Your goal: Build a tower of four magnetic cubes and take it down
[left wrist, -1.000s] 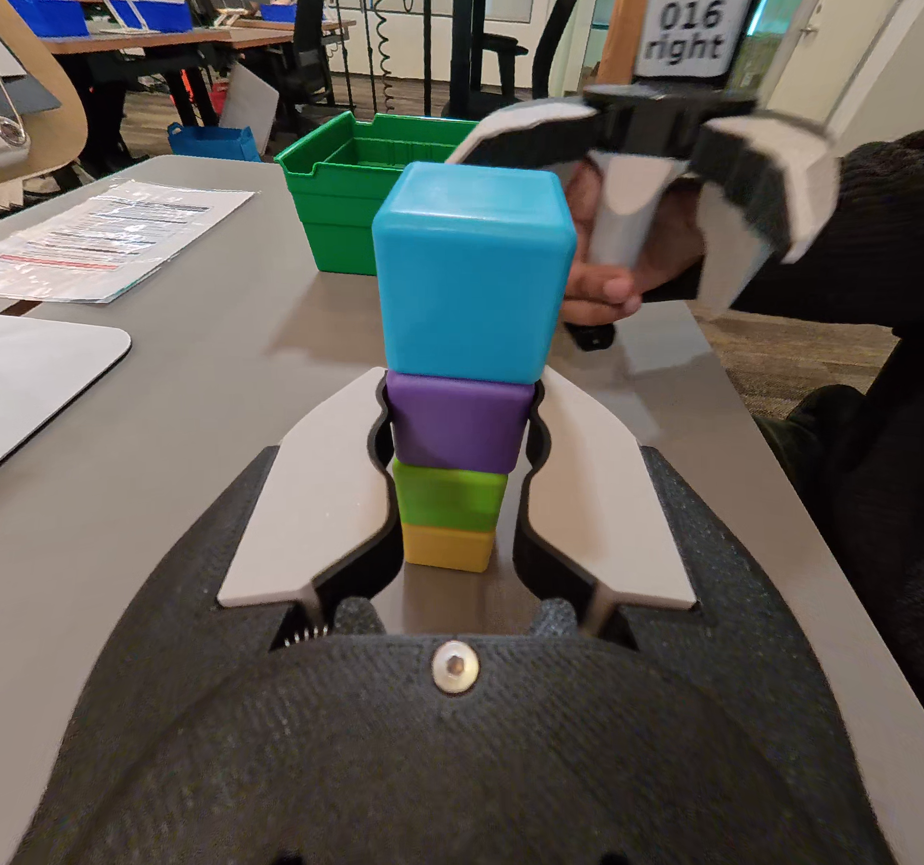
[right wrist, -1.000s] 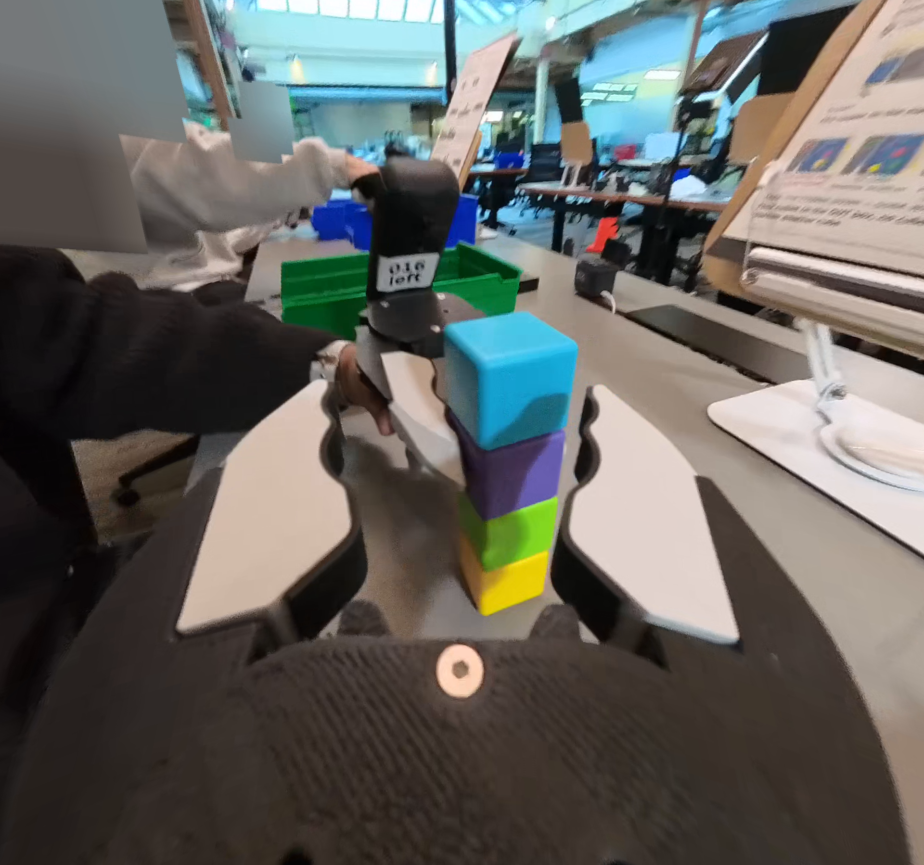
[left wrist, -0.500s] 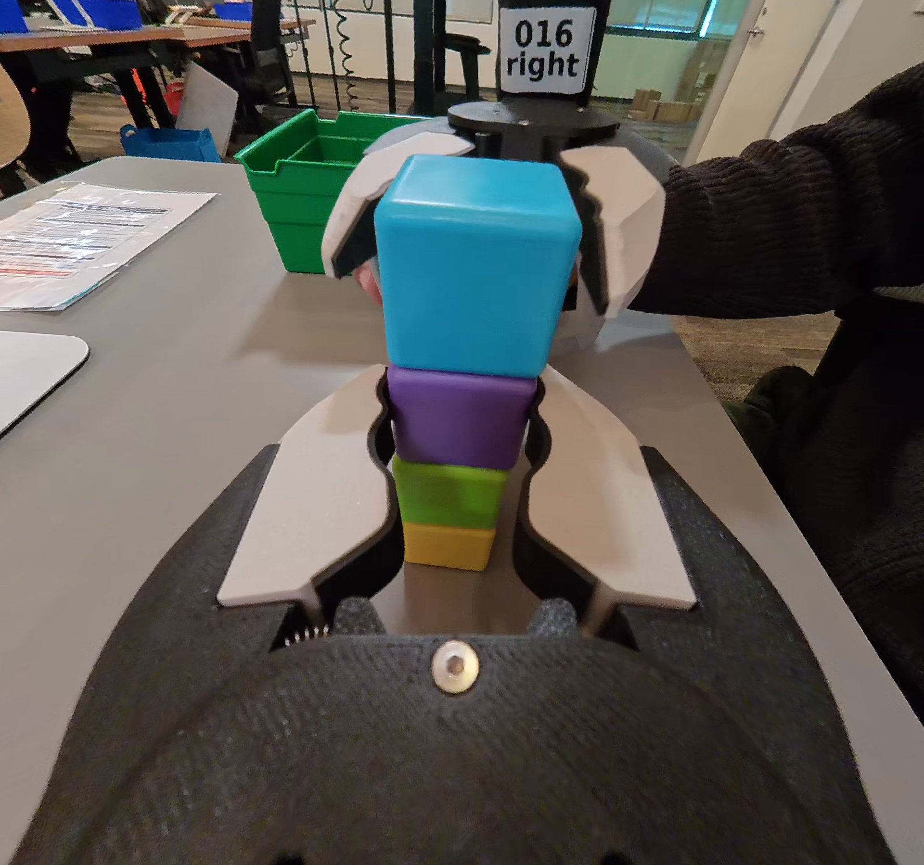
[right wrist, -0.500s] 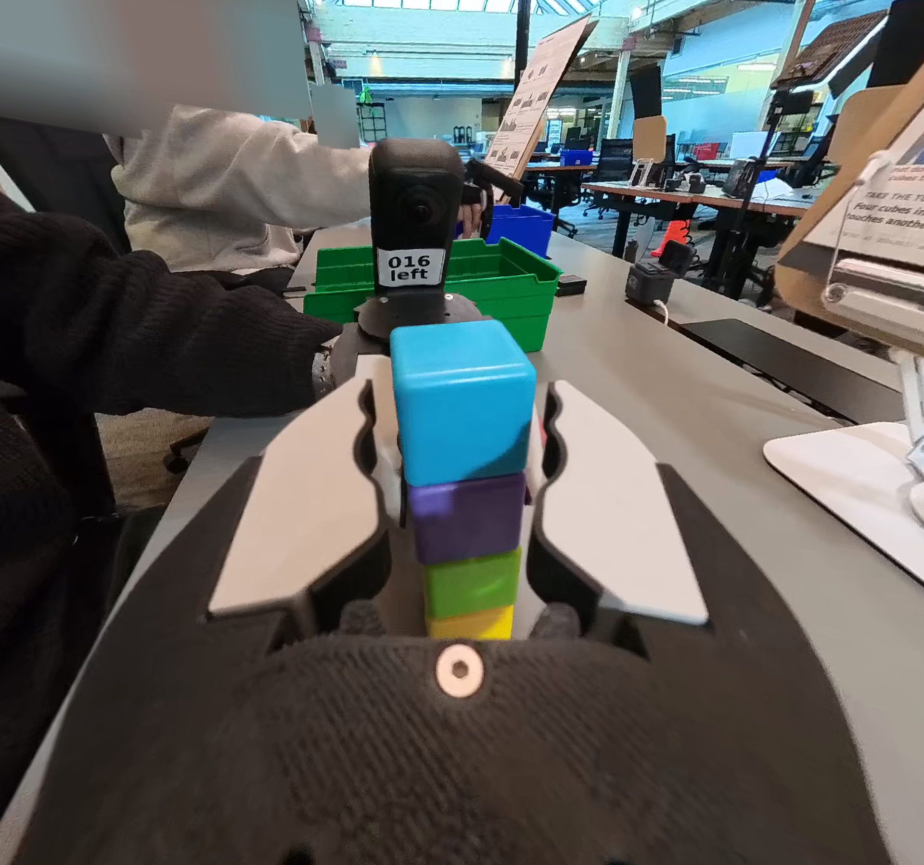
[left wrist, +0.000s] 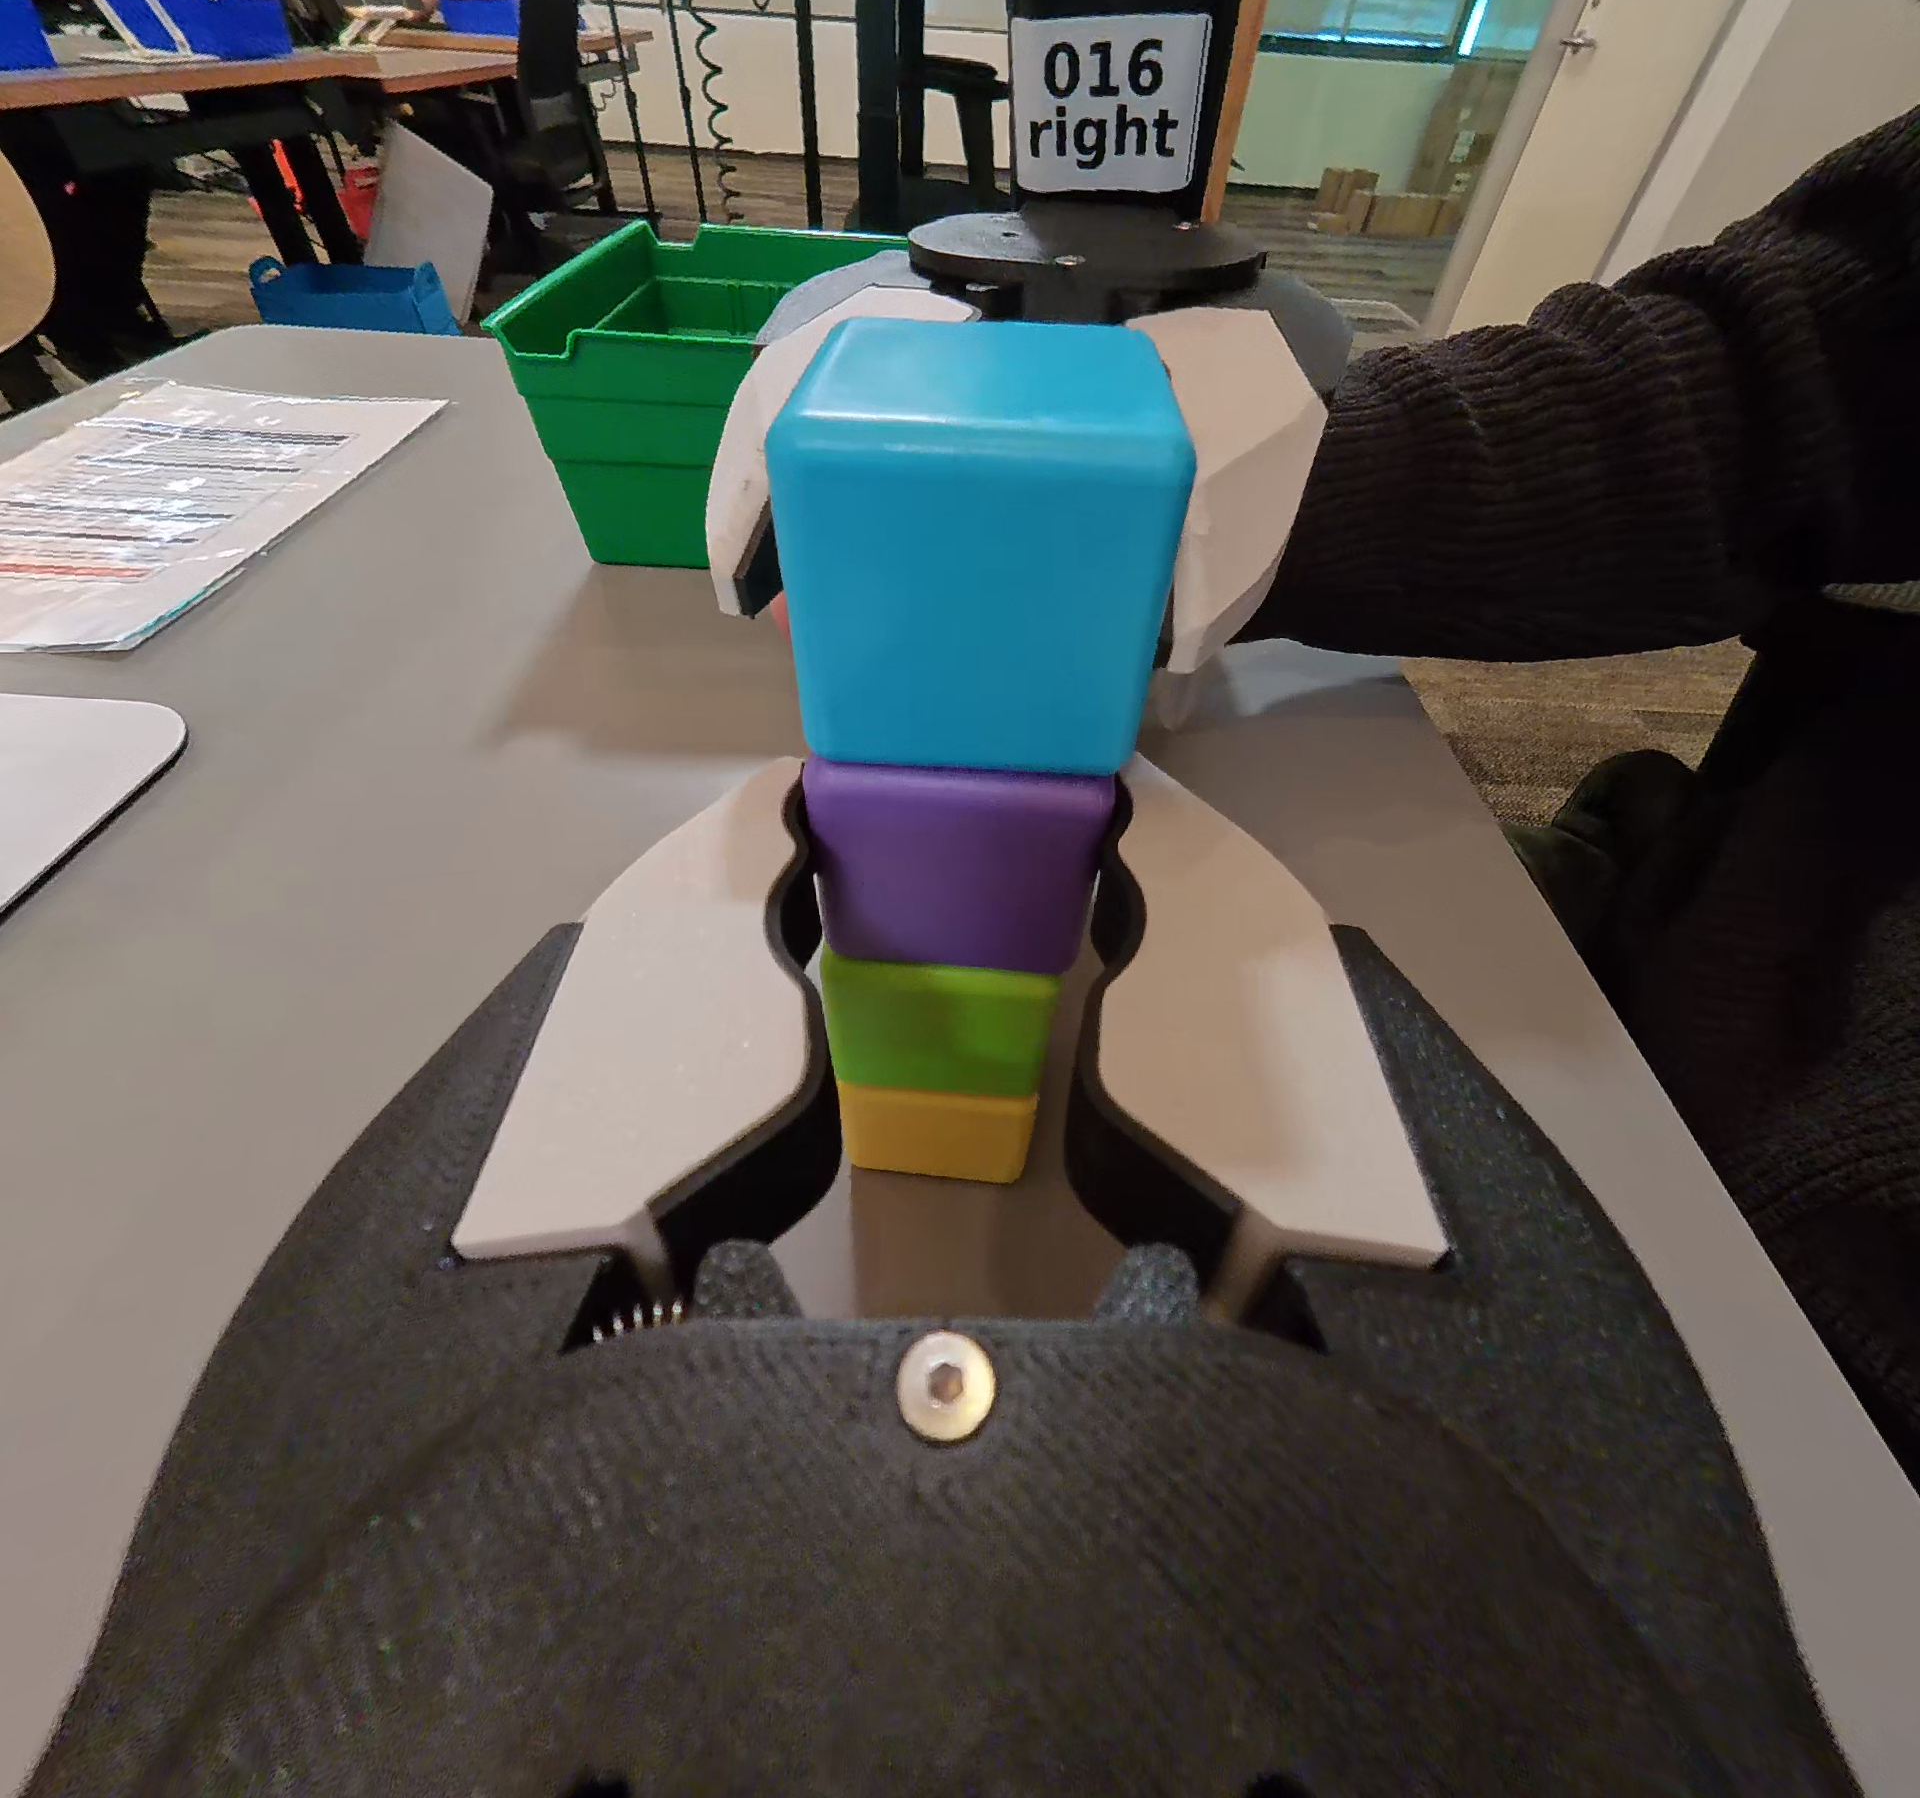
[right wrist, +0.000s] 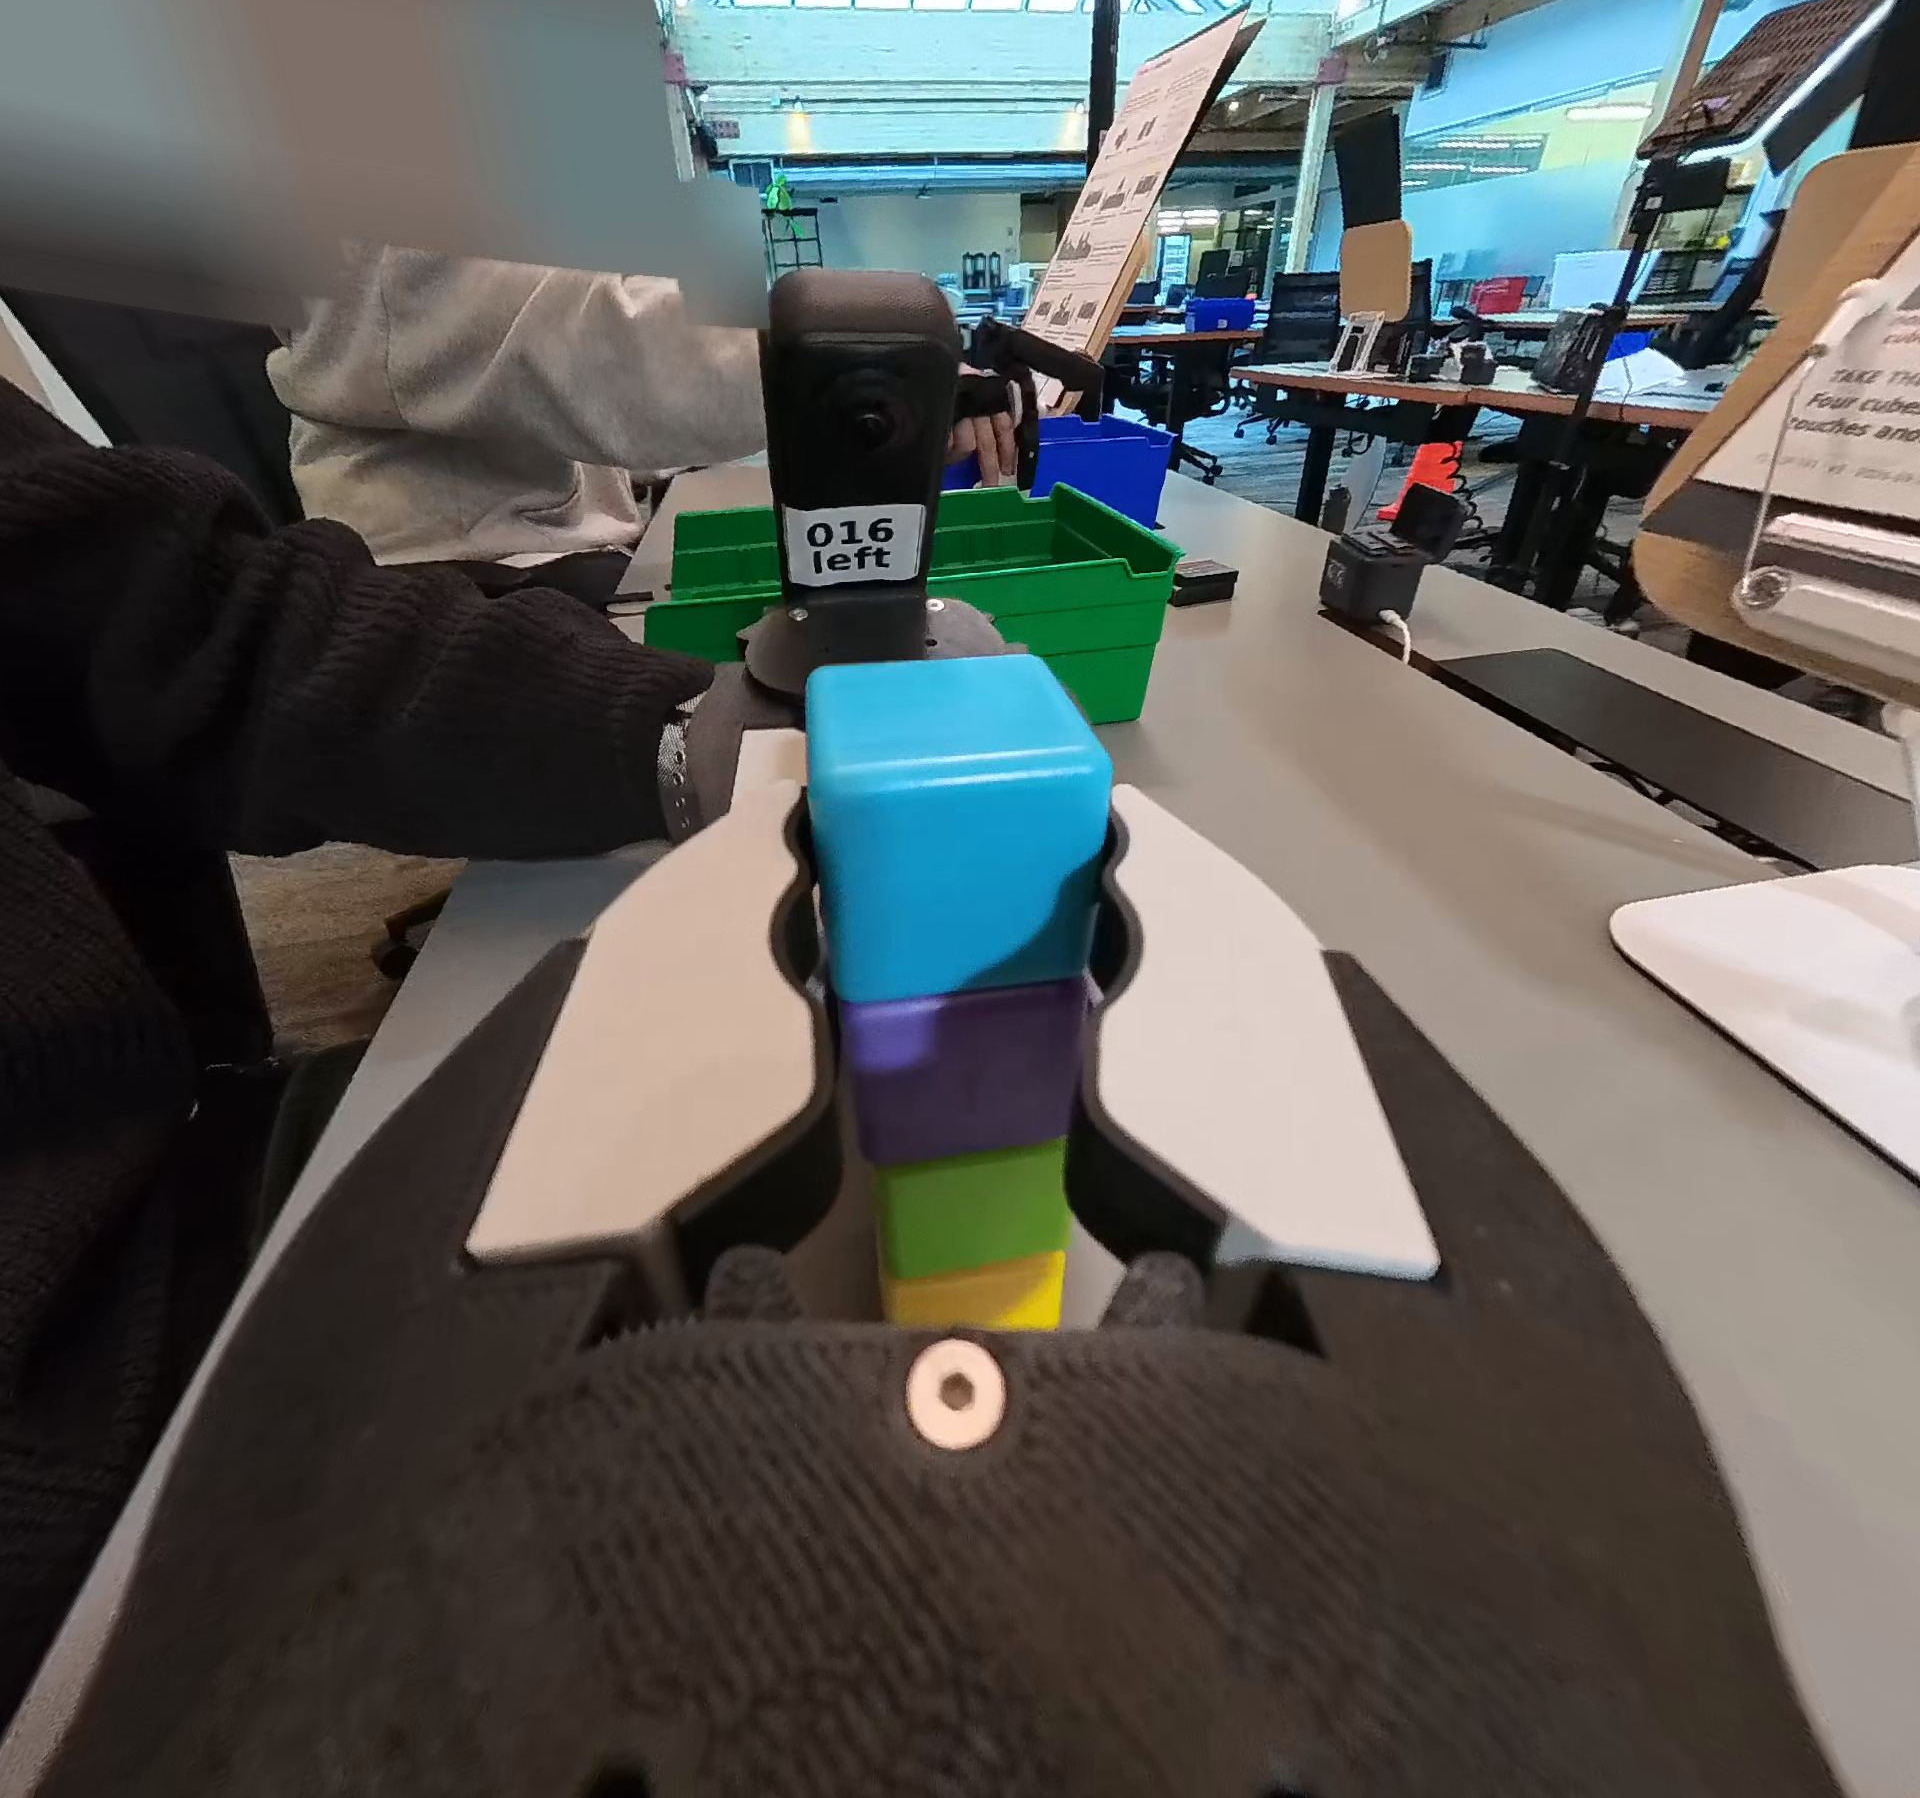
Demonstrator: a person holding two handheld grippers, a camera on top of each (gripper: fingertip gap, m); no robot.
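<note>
So, my left tool (left wrist: 956, 813) is pinched narrow on the purple cube (left wrist: 956, 865), both fingers pressing its sides. That cube sits directly under the blue cube (left wrist: 977, 553). Further below the blue cube come a green cube (left wrist: 940, 1031) and a yellow cube (left wrist: 940, 1135), with the yellow one on the grey worktop (left wrist: 416, 761). My right tool (right wrist: 956, 813) is squeezed onto the blue cube itself, coming from the opposite side. There's also a green bin (left wrist: 623, 418) behind the blue cube, off to the left.
</note>
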